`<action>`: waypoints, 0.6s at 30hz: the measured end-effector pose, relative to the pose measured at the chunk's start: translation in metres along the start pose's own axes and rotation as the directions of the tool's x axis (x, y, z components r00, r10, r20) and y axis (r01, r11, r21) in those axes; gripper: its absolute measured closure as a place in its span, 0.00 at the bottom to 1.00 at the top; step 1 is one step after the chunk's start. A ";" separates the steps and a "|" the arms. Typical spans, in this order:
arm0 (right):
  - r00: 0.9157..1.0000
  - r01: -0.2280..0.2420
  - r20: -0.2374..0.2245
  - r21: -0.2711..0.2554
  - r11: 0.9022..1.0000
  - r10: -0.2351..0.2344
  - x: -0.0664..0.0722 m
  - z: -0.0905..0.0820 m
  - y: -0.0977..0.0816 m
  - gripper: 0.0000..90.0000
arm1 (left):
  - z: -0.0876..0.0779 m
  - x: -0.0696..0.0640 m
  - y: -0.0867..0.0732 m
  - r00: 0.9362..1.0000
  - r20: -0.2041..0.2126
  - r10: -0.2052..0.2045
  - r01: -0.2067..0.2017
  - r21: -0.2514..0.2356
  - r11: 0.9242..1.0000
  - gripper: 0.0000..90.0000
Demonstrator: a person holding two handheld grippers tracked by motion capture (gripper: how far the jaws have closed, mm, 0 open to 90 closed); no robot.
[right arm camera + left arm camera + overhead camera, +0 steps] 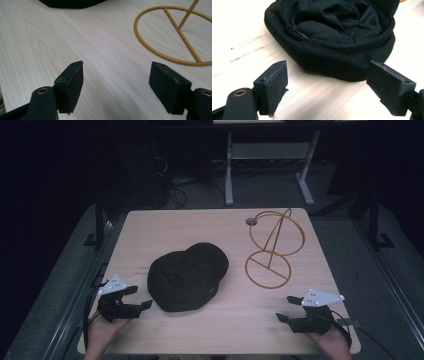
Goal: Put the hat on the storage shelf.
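Note:
A black cap (pixel 186 276) lies upside down in the middle of the light wooden table (pixel 150 227); its hollow inside (pixel 337 22) faces up in the left gripper view. To its right stands a yellow wire stand (pixel 272 245) with a round base ring (pixel 172 35) and an upright ring. My left gripper (pixel 140 298) rests at the front left, just left of the cap, open with nothing between its fingers. At the front right, my right gripper (pixel 286 308) is open over bare wood, below the stand's base.
A small dark round object (pixel 251 221) lies at the table's far edge beside the stand. Beyond the table are a desk's white legs (pixel 229 170) and cables on a dark floor. Bare wood stretches between the two grippers along the front edge.

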State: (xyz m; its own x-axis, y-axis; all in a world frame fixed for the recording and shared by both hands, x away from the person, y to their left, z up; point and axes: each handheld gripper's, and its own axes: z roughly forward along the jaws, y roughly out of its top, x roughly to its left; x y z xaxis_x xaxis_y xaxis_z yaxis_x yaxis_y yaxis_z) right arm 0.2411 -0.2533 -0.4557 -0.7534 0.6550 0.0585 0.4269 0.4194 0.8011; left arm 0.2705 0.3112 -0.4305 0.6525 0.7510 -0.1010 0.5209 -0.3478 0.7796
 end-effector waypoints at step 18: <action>0.988 0.093 -0.132 0.046 0.995 -0.086 0.028 0.014 0.047 0.22 | -0.010 0.004 -0.004 0.999 -0.034 -0.036 0.035 -0.027 0.999 0.14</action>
State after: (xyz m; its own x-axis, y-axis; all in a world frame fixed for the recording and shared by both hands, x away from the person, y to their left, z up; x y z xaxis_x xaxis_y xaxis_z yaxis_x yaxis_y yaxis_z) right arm 0.2470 -0.2062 -0.4251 -0.8467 0.5278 0.0674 0.3775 0.5066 0.7751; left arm 0.2653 0.3210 -0.4274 0.6139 0.7820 -0.1078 0.5282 -0.3055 0.7922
